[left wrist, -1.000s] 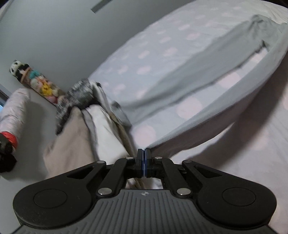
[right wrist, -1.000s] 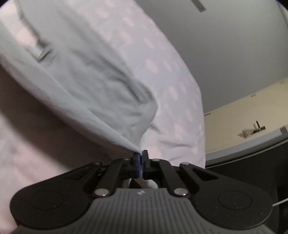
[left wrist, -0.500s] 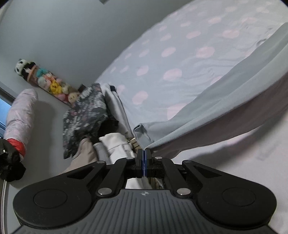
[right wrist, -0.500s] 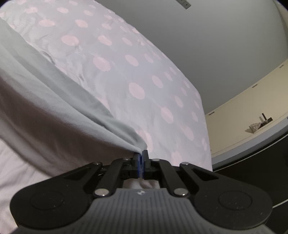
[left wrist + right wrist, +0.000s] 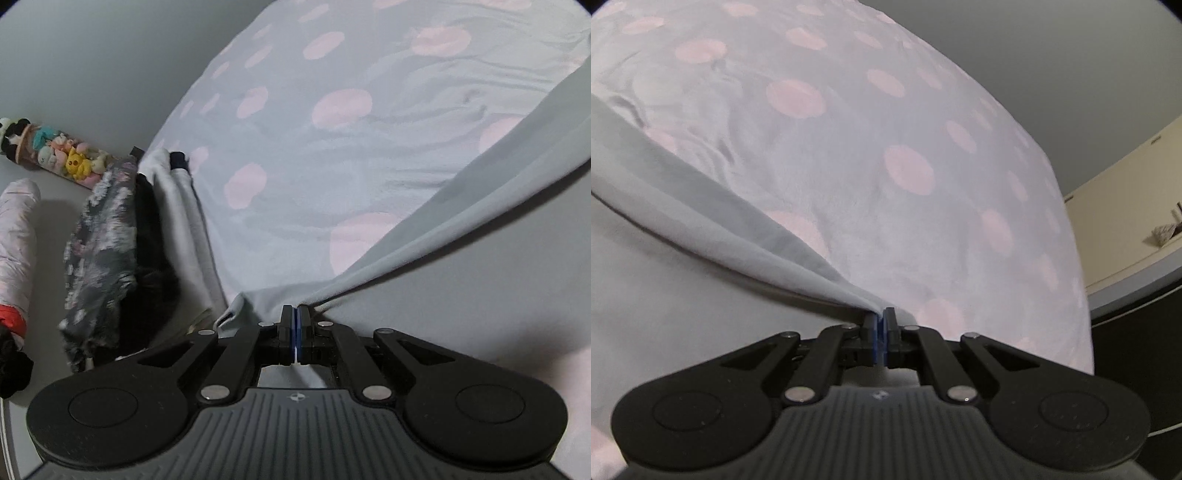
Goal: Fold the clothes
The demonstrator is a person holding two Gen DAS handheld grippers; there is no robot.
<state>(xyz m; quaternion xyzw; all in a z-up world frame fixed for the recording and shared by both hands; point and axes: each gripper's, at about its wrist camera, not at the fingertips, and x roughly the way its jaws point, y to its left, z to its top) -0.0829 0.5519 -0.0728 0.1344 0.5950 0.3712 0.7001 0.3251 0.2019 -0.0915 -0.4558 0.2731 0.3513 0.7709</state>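
A light grey garment [image 5: 461, 221] is stretched between my two grippers above a bed. My left gripper [image 5: 296, 317] is shut on one corner of it; the cloth runs up and to the right from the fingertips. In the right wrist view my right gripper [image 5: 880, 319] is shut on the other corner, and the grey garment [image 5: 701, 221] runs up and to the left. The lower part of the garment hangs close to both cameras and hides the near bed surface.
The bed has a pale sheet with pink dots [image 5: 332, 147]. A pile of clothes [image 5: 110, 240], dark patterned, black and white, lies at its left edge. A row of plush toys [image 5: 55, 155] lines the wall. A cream shelf [image 5: 1126, 221] stands right of the bed.
Both grippers have moved forward over the bed with the garment still held. The garment's spread sleeve is out of view now, and the clothes pile looks nearer to the left gripper.
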